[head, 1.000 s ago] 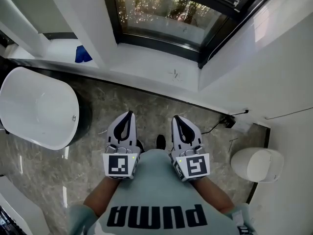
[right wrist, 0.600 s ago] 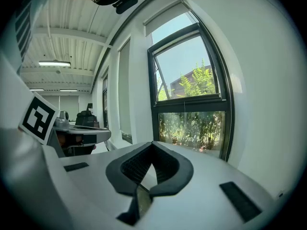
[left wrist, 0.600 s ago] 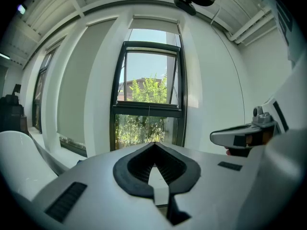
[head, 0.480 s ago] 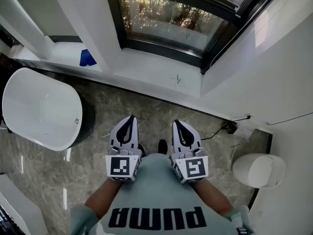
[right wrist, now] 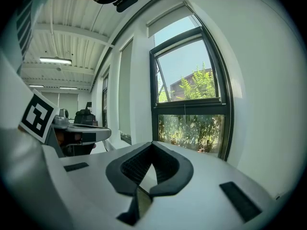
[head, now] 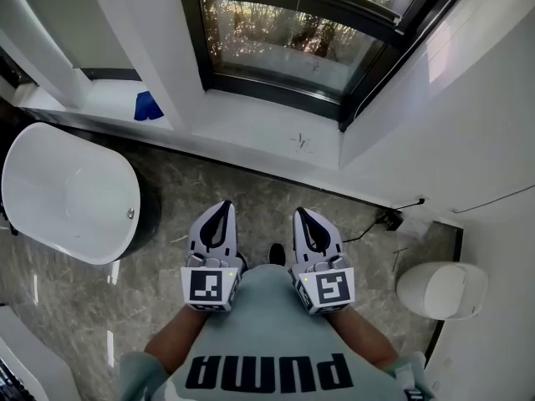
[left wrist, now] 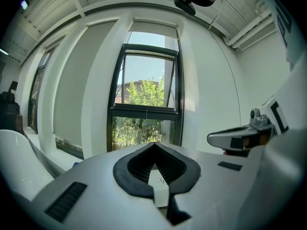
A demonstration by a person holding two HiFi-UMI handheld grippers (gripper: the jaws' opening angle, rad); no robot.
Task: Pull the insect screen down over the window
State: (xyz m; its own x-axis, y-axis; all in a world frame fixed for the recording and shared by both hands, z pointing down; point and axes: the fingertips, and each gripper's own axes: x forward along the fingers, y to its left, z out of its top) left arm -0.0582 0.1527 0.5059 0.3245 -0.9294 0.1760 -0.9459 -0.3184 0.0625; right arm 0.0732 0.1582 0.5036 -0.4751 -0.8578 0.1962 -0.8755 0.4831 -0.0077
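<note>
The tall black-framed window point(head: 284, 40) stands ahead above a white sill point(head: 267, 136); trees show through its glass. It also shows in the left gripper view point(left wrist: 146, 99) and the right gripper view point(right wrist: 189, 99). A thin cord point(left wrist: 147, 114) hangs in front of the glass, and a white housing point(left wrist: 153, 28) runs along the window's top. My left gripper point(head: 221, 209) and right gripper point(head: 300, 215) are held side by side close to my body, well short of the window. Both point toward it, both are shut, and neither holds anything point(left wrist: 154, 144) point(right wrist: 152, 144).
A white bathtub point(head: 67, 195) stands on the marble floor at the left. A blue cloth point(head: 148, 105) lies on the sill's left part. On the floor at the right are a round white fixture point(head: 441, 289) and a black cable with plug point(head: 389, 217). A white wall closes the right side.
The head view has shifted slightly. Both grippers stay where they were, shut and side by side.
</note>
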